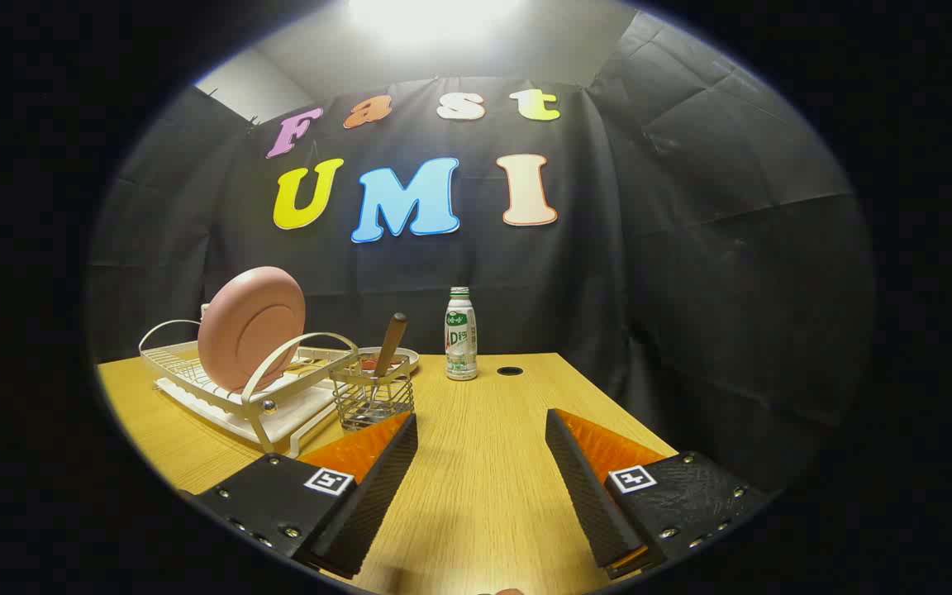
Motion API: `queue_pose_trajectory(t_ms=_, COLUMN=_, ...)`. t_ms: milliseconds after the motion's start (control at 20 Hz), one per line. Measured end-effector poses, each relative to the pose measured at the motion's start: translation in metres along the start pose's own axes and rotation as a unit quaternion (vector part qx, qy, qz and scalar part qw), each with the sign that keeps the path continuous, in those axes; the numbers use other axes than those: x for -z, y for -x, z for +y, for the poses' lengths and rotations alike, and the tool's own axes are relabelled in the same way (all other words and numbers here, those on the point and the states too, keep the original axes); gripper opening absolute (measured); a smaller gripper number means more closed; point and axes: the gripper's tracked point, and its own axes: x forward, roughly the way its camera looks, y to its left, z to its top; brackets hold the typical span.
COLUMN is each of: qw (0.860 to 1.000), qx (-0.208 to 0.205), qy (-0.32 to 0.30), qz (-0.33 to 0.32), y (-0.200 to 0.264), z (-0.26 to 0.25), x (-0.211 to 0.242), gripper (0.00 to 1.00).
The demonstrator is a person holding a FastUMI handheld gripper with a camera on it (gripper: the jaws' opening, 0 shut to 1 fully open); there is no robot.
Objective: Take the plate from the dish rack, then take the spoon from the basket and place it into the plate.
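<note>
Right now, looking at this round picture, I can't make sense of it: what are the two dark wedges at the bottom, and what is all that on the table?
The camera rides on a hand-held gripper and looks forward along it. The two wedges are its fingers, spread apart with bare table between them, holding nothing. The wooden table stretches ahead. Beyond the left finger stands a white dish rack with a pink plate propped upright in it. Beside the rack, a small wire basket holds a spoon with its handle sticking up. Farther back stands a small bottle.
</note>
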Motion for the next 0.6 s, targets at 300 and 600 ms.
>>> queue_pose_trajectory(t_ms=300, qw=1.000, qx=0.001, qy=0.003, qz=-0.017, y=-0.031, z=0.000, x=-0.010, gripper=0.97)
queue_pose_trajectory(t_ms=600, qw=0.997, qx=0.038, qy=0.003, qz=-0.073, y=-0.081, z=-0.019, x=-0.058, gripper=0.96)
